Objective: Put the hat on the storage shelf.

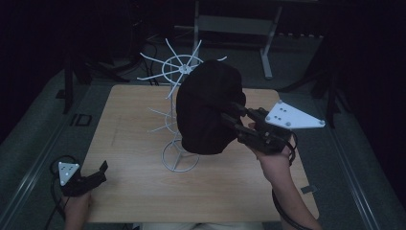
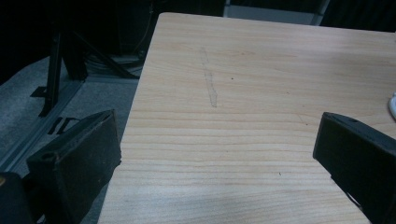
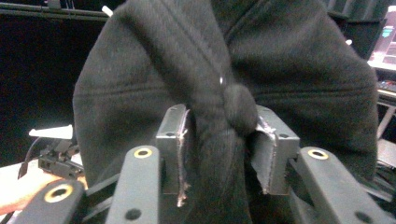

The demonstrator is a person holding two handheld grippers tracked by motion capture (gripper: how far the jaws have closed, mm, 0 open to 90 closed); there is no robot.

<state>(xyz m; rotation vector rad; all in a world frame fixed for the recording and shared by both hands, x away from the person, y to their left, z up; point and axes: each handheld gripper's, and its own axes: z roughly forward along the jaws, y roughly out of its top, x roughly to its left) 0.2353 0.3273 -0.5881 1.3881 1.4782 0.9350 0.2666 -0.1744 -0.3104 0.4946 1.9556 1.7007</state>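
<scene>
A black cap [image 1: 208,108] hangs in the air over the middle of the wooden table [image 1: 134,191], in front of a white wire stand [image 1: 179,143] with radiating prongs. My right gripper [image 1: 234,120] is shut on the cap from the right; in the right gripper view its jaws pinch the fabric beside the top button [image 3: 239,107] of the cap [image 3: 280,60]. My left gripper [image 1: 98,173] rests low at the table's near-left corner, open, with nothing between its fingers [image 2: 77,163] over bare wood [image 2: 243,93].
The stand's round base [image 1: 180,160] sits mid-table below the cap. A grey metal frame [image 1: 230,24] stands on the floor behind the table. Dark floor surrounds the table; rails [image 2: 51,74] lie off its left edge.
</scene>
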